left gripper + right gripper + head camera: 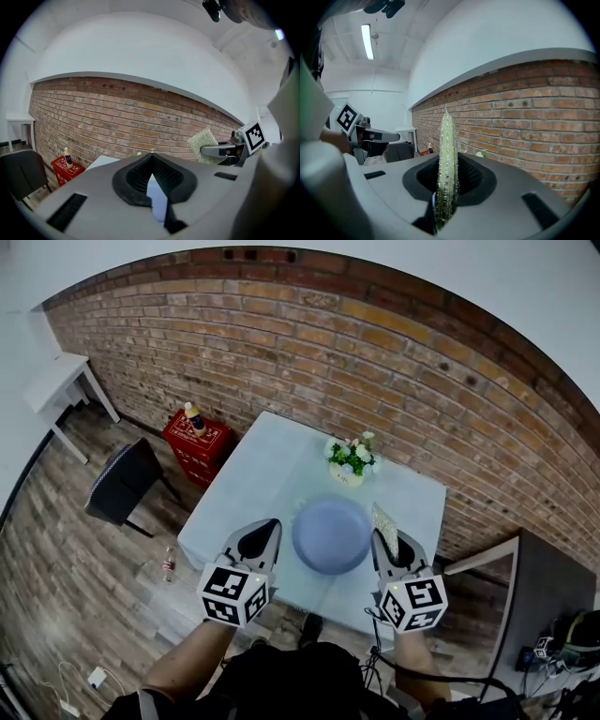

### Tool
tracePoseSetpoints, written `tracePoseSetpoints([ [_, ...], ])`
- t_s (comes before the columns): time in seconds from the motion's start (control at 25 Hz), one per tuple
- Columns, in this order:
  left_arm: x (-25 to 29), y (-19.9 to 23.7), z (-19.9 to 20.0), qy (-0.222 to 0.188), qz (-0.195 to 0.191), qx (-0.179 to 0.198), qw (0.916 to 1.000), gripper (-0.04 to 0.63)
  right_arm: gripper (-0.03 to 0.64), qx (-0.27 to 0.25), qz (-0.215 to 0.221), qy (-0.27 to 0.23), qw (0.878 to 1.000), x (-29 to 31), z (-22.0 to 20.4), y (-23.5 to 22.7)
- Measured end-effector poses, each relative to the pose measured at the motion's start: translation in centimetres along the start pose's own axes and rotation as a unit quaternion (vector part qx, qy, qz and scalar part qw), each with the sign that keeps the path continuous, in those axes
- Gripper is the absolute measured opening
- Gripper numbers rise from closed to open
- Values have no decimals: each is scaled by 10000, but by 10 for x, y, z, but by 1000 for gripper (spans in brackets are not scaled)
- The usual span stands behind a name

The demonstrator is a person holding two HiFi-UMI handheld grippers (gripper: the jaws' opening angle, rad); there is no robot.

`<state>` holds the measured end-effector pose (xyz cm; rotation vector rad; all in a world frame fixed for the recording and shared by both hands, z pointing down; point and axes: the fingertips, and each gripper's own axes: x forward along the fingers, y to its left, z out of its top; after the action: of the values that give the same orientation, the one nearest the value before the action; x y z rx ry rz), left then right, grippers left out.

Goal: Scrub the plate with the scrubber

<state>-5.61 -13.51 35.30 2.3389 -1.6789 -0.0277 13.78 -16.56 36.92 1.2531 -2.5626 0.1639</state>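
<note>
A round blue plate (331, 535) hangs over the near part of the white table (253, 479). My left gripper (272, 524) is at the plate's left rim. In the left gripper view its jaws (151, 159) are shut, with a blue sliver of the plate (158, 199) between the pads. My right gripper (378, 535) is just right of the plate, shut on a pale green scrubber (384, 518). In the right gripper view the scrubber (446, 154) stands up edge-on out of the jaws. The left gripper view shows the scrubber (204, 140) and right gripper (220, 151) off to the right.
A small pot of flowers (352, 463) stands at the table's far side by the brick wall. A red crate with a bottle (197, 439) and a dark chair (122, 482) are on the floor to the left. A white desk (61, 381) stands far left.
</note>
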Motion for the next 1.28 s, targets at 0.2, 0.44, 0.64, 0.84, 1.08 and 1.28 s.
tracePoseSetpoints([
  [0.2, 29, -4, -6, 221, 90, 134, 9996, 11, 65, 28, 202, 113, 9997, 17, -10, -26],
  [0.44, 48, -7, -20, 477, 310, 360, 9977, 12, 64, 134, 491, 218, 9985, 36, -27, -47],
  [0.64, 66, -1, -46, 732, 429, 458, 9953, 12, 65, 101, 598, 430, 9972, 60, -47, -61],
  [0.84, 80, 19, -87, 1138, 319, 165, 9929, 12, 64, 183, 533, 804, 9952, 86, -73, -62],
  [1.08, 104, 50, -126, 1504, -94, -177, 9884, 12, 64, 249, 296, 1349, 9901, 116, -108, -56],
  [1.28, 127, 70, -146, 1737, -437, -278, 9834, 12, 64, 309, 126, 1796, 9832, 147, -136, -45],
])
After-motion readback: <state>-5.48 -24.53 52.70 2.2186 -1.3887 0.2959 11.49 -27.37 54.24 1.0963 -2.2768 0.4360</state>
